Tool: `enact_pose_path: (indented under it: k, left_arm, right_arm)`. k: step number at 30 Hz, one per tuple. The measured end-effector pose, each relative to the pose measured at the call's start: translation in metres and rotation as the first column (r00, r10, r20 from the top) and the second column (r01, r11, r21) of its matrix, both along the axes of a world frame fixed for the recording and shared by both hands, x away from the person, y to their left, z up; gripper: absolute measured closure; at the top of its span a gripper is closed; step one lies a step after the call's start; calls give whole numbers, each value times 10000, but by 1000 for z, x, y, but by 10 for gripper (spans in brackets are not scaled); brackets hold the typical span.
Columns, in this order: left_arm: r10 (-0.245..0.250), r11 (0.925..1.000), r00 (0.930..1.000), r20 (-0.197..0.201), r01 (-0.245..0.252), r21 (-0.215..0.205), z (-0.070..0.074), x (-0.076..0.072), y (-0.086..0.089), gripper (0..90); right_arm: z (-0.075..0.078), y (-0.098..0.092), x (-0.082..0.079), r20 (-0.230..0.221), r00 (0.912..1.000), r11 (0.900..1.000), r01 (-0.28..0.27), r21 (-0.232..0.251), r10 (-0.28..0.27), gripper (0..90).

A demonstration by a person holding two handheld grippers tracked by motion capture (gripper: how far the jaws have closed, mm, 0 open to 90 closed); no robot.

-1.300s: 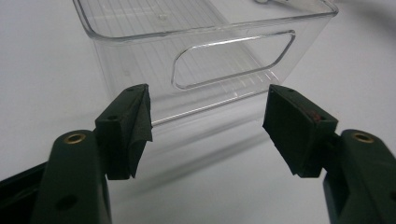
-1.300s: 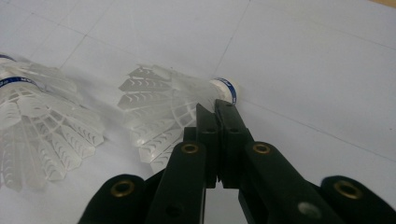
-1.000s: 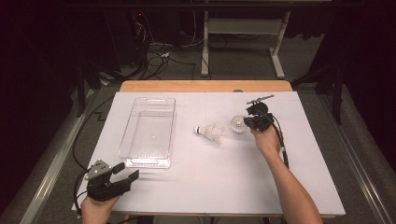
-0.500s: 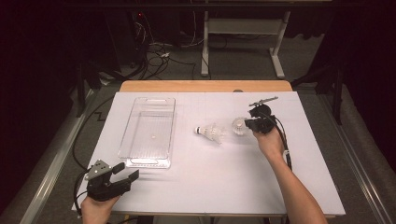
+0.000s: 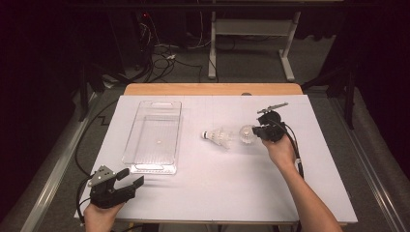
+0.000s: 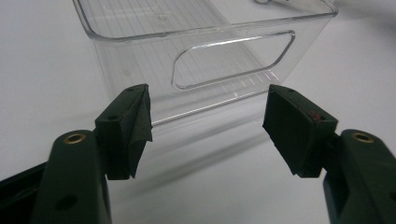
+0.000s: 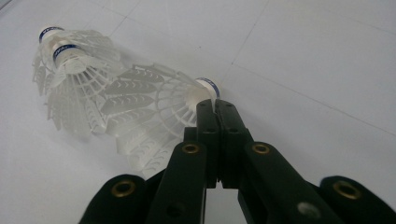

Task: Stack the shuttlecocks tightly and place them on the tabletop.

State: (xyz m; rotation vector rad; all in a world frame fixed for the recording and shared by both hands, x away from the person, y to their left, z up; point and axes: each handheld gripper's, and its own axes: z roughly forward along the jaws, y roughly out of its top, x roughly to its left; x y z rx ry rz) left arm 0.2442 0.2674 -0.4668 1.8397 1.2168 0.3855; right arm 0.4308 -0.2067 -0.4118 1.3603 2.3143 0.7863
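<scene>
Right hand: the forearm comes in from the near edge of the tabletop and angles toward the far right part; the hand (image 5: 280,151) holds the right gripper (image 5: 255,131) with its jaws pointed left.
Right gripper state: jaws clenched together, pinching the rim of a shuttlecock (image 7: 154,109) skirt just beside its white cork, as the right gripper (image 7: 215,103) view shows.
Left hand: low at the near left corner; the hand (image 5: 100,216) holds the left gripper (image 5: 130,178) aimed toward the tray (image 5: 153,166).
Left gripper state: released, jaws wide apart with nothing between them; the left gripper (image 6: 206,122) view faces the tray's (image 6: 299,32) near end wall and its handle slot.
Shuttlecocks: three white ones lie in a cluster near the middle of the tabletop, right of the tray; the held one is the rightmost (image 5: 246,135).
Writing: blue bands ring the corks; their print is too small to read.
Tray: clear plastic, long side running near to far, on the left part of the tabletop.
Surface: white sheet (image 5: 217,193) over a wooden tabletop (image 5: 212,89), whose far edge shows bare.
Room: dark, grey floor, cables (image 5: 164,58) and a white stand (image 5: 251,43) beyond the far edge.
</scene>
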Motion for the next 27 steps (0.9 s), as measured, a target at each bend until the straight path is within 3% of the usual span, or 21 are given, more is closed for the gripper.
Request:
enact_pose_path:
  k: [27]
  left_arm:
    - [-10,10000,10000,-7,10,40,0,0,0,330]
  right_arm:
    - [-1,-4,-21,-92,9984,9984,-561,97,562,900]
